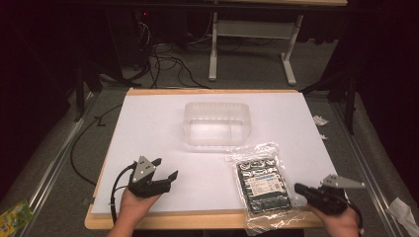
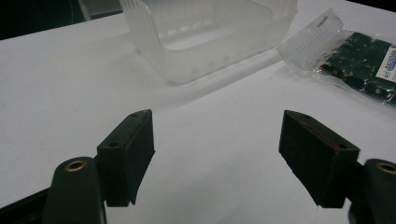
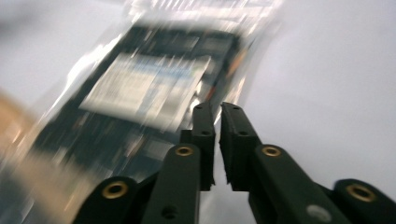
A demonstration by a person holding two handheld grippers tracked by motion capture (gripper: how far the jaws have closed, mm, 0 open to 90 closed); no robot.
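Two grippers sit low over the near edge of the counter (image 1: 148, 123). The right gripper (image 3: 217, 109) has its jaws nearly pressed together, a thin gap between them and nothing pinched, just beside the clear plastic bag (image 1: 262, 185). The bag lies flat, glossy and crinkled, holding dark packed pieces under a pale label. The left gripper (image 1: 165, 169) stands spread wide and empty. Farther off stands a translucent tub (image 1: 217, 123).
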